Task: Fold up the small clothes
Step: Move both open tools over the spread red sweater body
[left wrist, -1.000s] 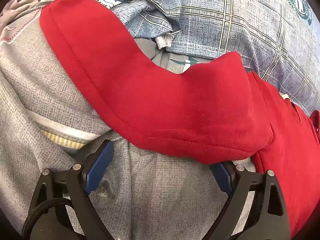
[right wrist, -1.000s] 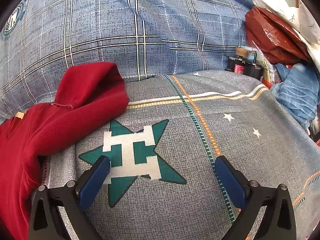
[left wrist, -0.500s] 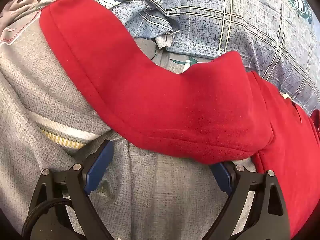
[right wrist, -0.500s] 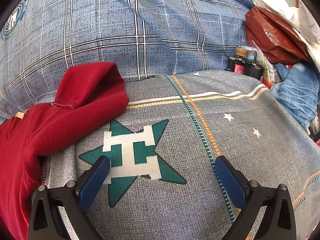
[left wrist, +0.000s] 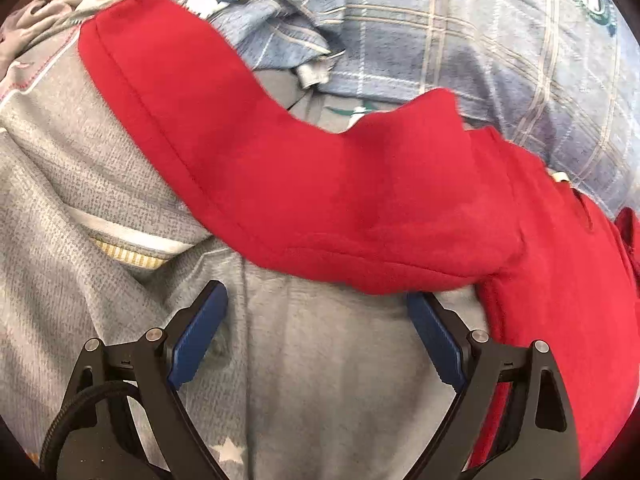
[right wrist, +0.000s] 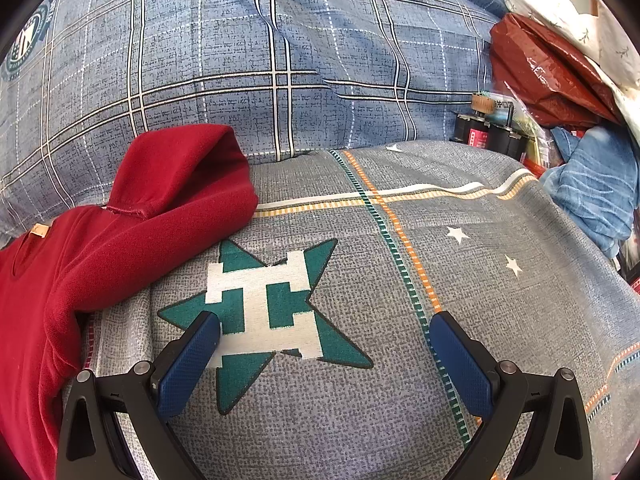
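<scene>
Left gripper [left wrist: 316,308]: fingers spread, empty, at hem of red hoodie [left wrist: 320,184] lying on grey bedcover [left wrist: 60,184]. I judge it light, soft, floppy; grip hem/cuff seam. Right gripper [right wrist: 326,338]: fingers apart, empty.

The left gripper [left wrist: 316,312] is held with its jaws spread wide, the blue pads [left wrist: 198,338] angled outward in a V. The right gripper [right wrist: 326,344] is likewise held wide apart, nothing being clamped between its blue pads [right wrist: 460,364].
</scene>
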`<state>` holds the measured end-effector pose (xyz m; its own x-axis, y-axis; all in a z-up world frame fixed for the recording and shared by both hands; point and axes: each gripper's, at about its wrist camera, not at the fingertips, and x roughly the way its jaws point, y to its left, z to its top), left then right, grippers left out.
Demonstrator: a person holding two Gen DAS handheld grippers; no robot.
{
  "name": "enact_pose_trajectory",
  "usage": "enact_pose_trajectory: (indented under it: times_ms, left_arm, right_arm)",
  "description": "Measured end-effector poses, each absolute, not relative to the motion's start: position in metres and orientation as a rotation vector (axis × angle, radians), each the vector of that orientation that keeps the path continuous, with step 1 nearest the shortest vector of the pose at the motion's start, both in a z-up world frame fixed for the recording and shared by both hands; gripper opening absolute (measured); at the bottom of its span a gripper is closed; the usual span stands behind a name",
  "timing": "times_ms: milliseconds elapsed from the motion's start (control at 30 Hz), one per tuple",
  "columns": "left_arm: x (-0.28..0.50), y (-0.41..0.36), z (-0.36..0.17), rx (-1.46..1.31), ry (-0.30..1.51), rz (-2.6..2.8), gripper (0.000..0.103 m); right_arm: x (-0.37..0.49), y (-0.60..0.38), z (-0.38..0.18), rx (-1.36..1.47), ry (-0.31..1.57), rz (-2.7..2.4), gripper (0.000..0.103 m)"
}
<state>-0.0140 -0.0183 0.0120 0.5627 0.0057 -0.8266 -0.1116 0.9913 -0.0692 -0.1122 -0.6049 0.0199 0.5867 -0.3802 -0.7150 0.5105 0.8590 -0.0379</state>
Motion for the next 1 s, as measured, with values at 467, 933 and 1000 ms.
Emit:
enact_pose_trajectory:
  times_ms: [467, 933, 1000]
  left_arm:
    - [-0.044, -0.051, 0.052, -0.054, 0.837, 0.025, 0.092]
    - [-0.057, -0.073, 0.063, 0.002, 0.796, 0.000, 0.092]
    - [-0.055, -0.073, 0.060, 0.015, 0.801, 0.008, 0.092]
  right_arm:
    - [-0.164, -0.504, 0.073, 0.233, 0.806, -0.400, 0.103]
    - [-0.123, -0.347, 0.095, 0.153, 0.745, -0.130, 0.103]
    - [-0.115, -0.334, 0.090, 0.130, 0.749, -0.127, 0.103]
